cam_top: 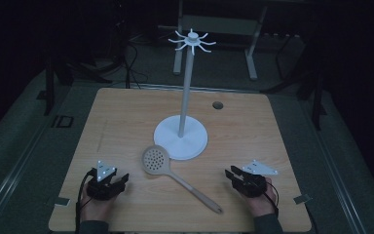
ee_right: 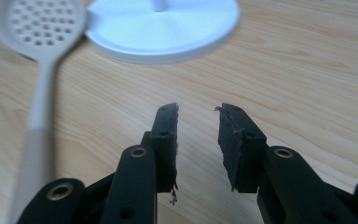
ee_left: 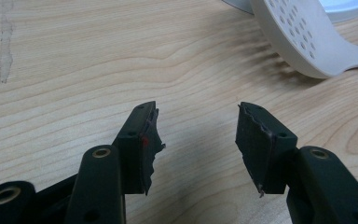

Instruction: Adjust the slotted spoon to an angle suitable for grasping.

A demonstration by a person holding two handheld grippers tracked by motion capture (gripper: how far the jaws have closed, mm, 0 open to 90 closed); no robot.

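- The left tongs (cam_top: pixel 121 181) rest low on the near left part of the wooden counter (cam_top: pixel 117 117), held in the person's left hand (cam_top: pixel 95 207); their jaws stand apart with nothing between them, bare wood showing in the gap in the left gripper view (ee_left: pixel 198 140).
- The right tongs (cam_top: pixel 230 174) sit at the near right of the counter in the person's right hand (cam_top: pixel 260 202); their jaws are also parted, a narrower gap, and empty (ee_right: pixel 198 140).
- A pale slotted spoon (cam_top: pixel 175 175) lies flat on the counter between the two tongs, its perforated round head toward the stand and its handle running toward the near edge, slanting right.
- The spoon's head lies just beside the round white base of a hanging stand (cam_top: pixel 181 138); from above I cannot tell whether they touch.
- The stand's thin pole rises upright to a ring of curved hooks (cam_top: pixel 192 40) at the top.
- A small dark round hole (cam_top: pixel 217 105) sits in the counter beyond the stand, toward the far right.
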